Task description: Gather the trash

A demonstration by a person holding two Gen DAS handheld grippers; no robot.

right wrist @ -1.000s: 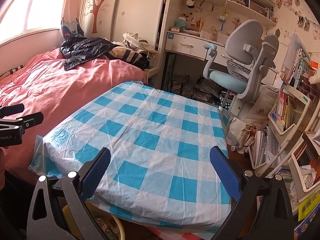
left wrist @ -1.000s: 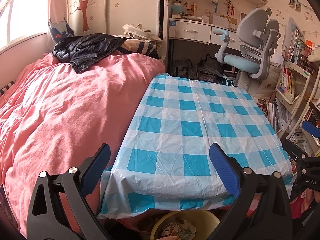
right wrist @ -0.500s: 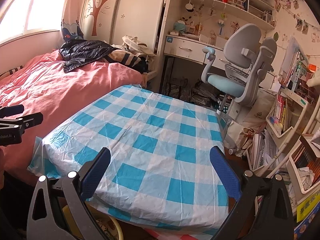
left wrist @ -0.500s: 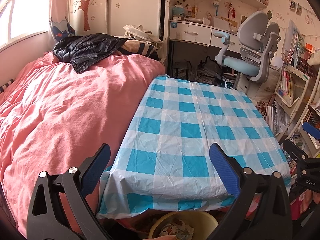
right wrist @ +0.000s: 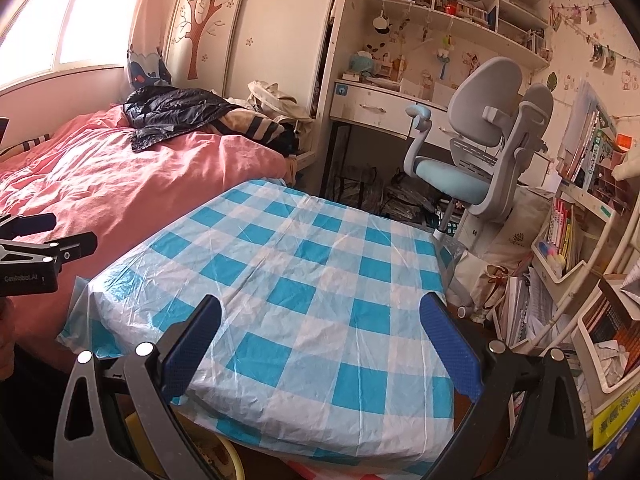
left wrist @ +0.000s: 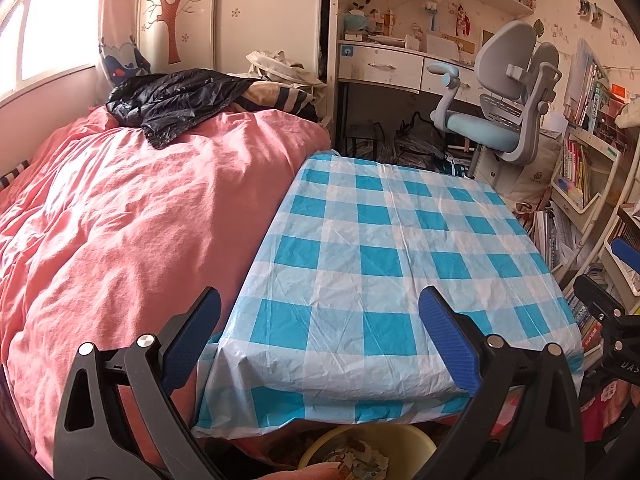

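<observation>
A yellow bin point(left wrist: 368, 454) with crumpled paper trash point(left wrist: 358, 458) in it sits under the near edge of the table with the blue-and-white checked cloth point(left wrist: 384, 264). Its rim point(right wrist: 228, 458) also shows at the bottom of the right wrist view. My left gripper point(left wrist: 320, 336) hovers open over the table's near left corner, nothing between its blue pads. My right gripper point(right wrist: 320, 340) is open too, above the table's near edge, and holds nothing. No trash lies on the cloth point(right wrist: 312, 280).
A bed with a pink duvet point(left wrist: 120, 216) and a black jacket point(left wrist: 176, 100) borders the table's left side. A grey-and-blue desk chair point(left wrist: 504, 120) and desk point(left wrist: 384, 68) stand behind. Bookshelves and stacked books point(right wrist: 572, 240) crowd the right.
Both views have tilted up and drawn back slightly, so more of the shelves shows. Both grippers stay open and empty.
</observation>
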